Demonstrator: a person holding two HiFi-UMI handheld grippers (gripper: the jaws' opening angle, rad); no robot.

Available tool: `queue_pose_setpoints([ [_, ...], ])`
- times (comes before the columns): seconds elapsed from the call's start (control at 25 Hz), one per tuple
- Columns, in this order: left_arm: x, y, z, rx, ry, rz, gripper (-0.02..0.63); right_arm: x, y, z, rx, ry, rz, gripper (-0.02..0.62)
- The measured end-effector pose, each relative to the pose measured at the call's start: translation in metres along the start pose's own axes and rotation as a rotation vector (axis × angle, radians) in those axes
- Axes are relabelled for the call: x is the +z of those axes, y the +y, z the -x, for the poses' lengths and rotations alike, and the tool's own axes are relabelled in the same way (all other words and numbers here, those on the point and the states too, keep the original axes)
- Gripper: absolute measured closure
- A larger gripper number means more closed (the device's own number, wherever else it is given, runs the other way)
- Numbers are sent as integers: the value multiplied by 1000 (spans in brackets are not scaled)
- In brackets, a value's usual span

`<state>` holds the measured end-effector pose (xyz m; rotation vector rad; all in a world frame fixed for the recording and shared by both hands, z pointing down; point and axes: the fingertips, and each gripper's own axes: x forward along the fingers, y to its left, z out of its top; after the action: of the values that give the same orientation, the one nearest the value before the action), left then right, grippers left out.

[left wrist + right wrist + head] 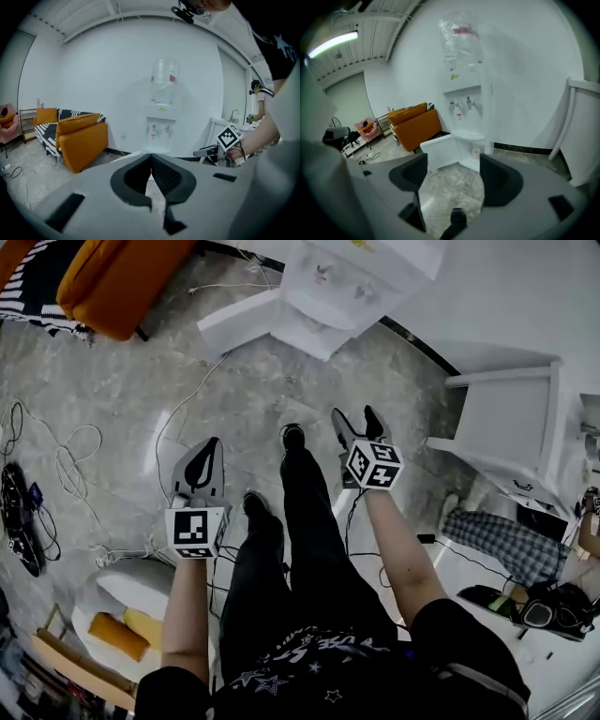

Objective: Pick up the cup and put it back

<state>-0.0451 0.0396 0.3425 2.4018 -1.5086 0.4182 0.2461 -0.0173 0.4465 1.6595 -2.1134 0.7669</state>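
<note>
In the head view the water dispenser [328, 287] at twelve o'clock is cut off by the top edge. The orange sofa [117, 282] at eleven o'clock runs out of the corner, and the white table [511, 423] at three o'clock is clipped by the right edge. In the left gripper view the bottle [165, 77] is pale and blurred against the wall. In the right gripper view a small pale thing [476, 152] sits in the dispenser's lower recess, at twelve o'clock from my jaws. It is too small for me to tell what it is. My shoe [458, 217] at six o'clock is partly hidden.
</note>
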Motion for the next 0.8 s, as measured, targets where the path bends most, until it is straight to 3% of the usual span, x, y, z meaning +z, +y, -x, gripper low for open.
queue_pose_setpoints([
  [0.28, -84, 59, -78, 100, 28, 32, 597, -40, -57, -159, -103, -33, -34, 282],
  [0.68, -198, 127, -218, 62, 81, 50, 597, -98, -96, -354, -116, -16, -40, 335],
  [0.8, -229, 145, -255, 54, 38, 15, 597, -108, -110, -405, -124, -48, -39, 353],
])
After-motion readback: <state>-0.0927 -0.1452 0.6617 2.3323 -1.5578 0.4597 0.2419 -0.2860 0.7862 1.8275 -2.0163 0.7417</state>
